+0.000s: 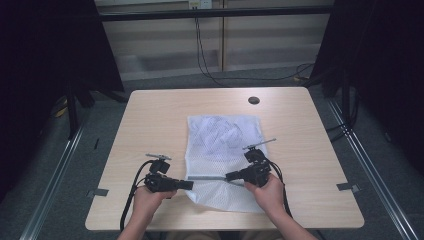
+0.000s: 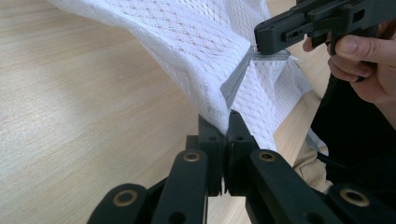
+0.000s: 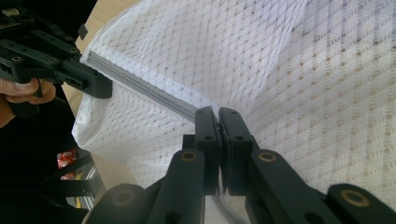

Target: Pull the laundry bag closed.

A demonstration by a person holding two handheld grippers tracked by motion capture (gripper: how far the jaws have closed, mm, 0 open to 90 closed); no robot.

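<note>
The white mesh laundry bag (image 1: 222,155) lay flat on the pale wooden worktop (image 1: 150,120), its near part stretched between the two tools and the rest spreading away beyond their jaws. A grey zipper band (image 1: 212,177) ran across the bag from one tool to the other. The left hand-held gripper (image 1: 187,184) had its jaws pressed together, pinching the left end of that band where the mesh gathered into a fold, as the left gripper view showed at close range (image 2: 227,116). The right hand-held gripper (image 1: 230,176) was likewise clamped tight on the band further along, its jaws meeting on the grey strip (image 3: 215,116); whether it had the zipper pull itself or just the tape could not be told.

The bag looked very light and completely limp: open netting with no stiffness, so it would sag, bunch and drag wherever it was not supported. The weave seemed likely to snag on jaw corners rather than slip. The zipper band appeared to be the one firmer part, a denser strip that would hold a pinch and carry tension, which made it the sensible place to grip. Pulling the two holds apart along the band should keep it taut; a grip on bare mesh would probably just stretch the netting.
</note>
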